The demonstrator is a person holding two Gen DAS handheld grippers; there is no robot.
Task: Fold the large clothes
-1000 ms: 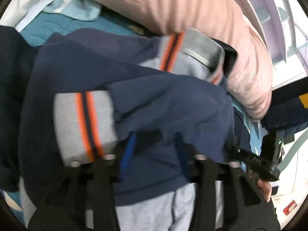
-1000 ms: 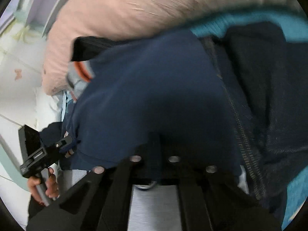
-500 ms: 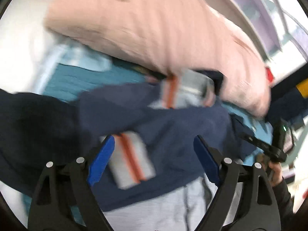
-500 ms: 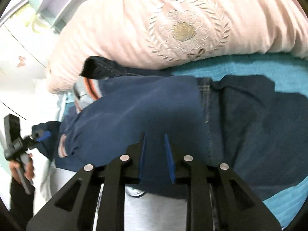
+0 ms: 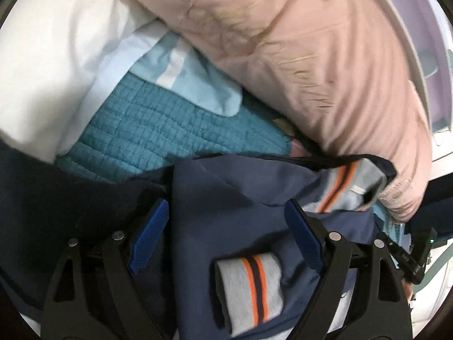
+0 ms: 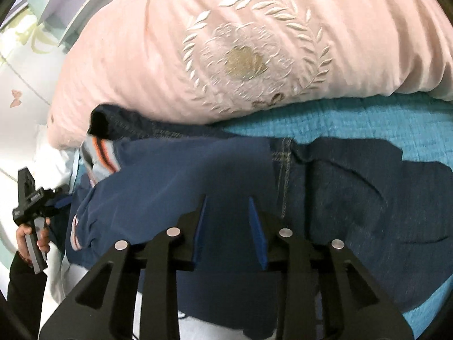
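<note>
A navy jacket (image 5: 240, 198) with grey, orange-striped cuffs (image 5: 249, 289) lies folded on the bed, over dark jeans (image 6: 368, 198). My left gripper (image 5: 225, 204) hangs above the jacket's left part with its blue pads spread wide and nothing between them. My right gripper (image 6: 227, 199) hovers over the jacket (image 6: 170, 175); its jaws are opening, the gap is narrow, and the cloth lies beneath the pads rather than pinched by them. The left gripper (image 6: 31, 198) shows at the left edge of the right wrist view, held in a hand.
A big pink embroidered pillow (image 6: 240, 56) presses against the jacket's far edge. A teal quilt (image 5: 158, 127) covers the bed, with a white pillow (image 5: 56, 56) and pale blue cloth (image 5: 192, 79) at the far left. A pale wall and shelving lie beyond the bed.
Both grippers have let go of the navy jacket and lifted back from it. The left jaws spread wide and swung left; the right jaws went from shut to slightly apart.
</note>
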